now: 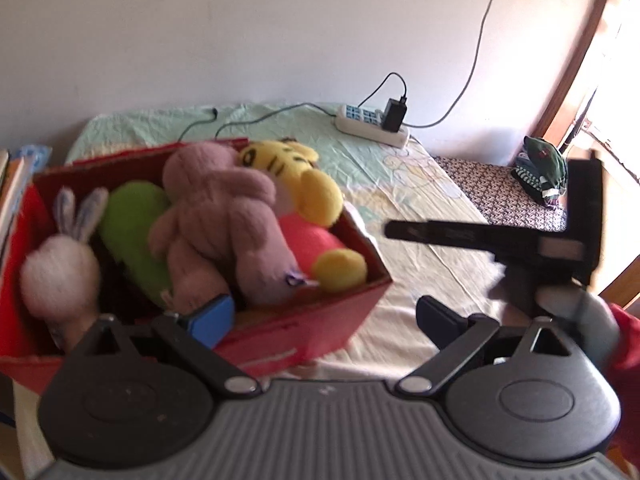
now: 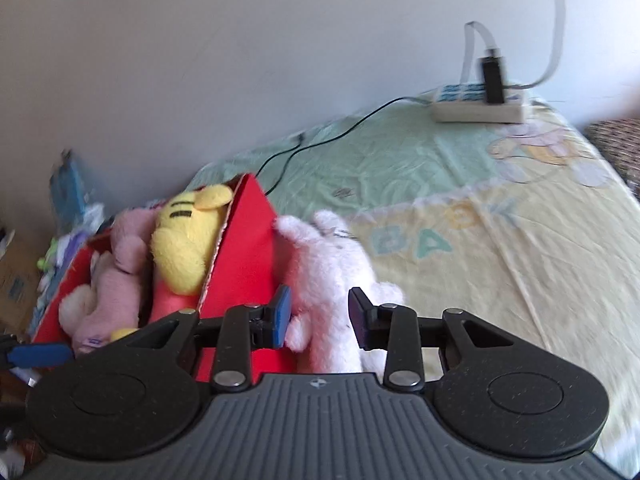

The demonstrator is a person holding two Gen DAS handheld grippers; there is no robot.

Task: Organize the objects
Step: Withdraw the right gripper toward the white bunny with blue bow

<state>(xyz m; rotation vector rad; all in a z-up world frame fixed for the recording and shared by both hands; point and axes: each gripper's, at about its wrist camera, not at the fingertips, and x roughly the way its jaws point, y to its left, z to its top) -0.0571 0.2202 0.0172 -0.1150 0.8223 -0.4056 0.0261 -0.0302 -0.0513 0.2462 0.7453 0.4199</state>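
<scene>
Right gripper [image 2: 320, 316] pinches white plush toy [image 2: 336, 276] beside red box [image 2: 244, 248] — left gripper [image 1: 324, 316] spread, empty.

Left gripper [image 1: 326, 316] wide; right gripper [image 2: 320, 316] narrow.

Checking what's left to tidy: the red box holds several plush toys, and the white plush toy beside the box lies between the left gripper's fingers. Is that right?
Not quite: the white plush toy lies between the right gripper's fingers, as the right wrist view shows. The left gripper is open and empty. The red box does hold several toys.
</scene>
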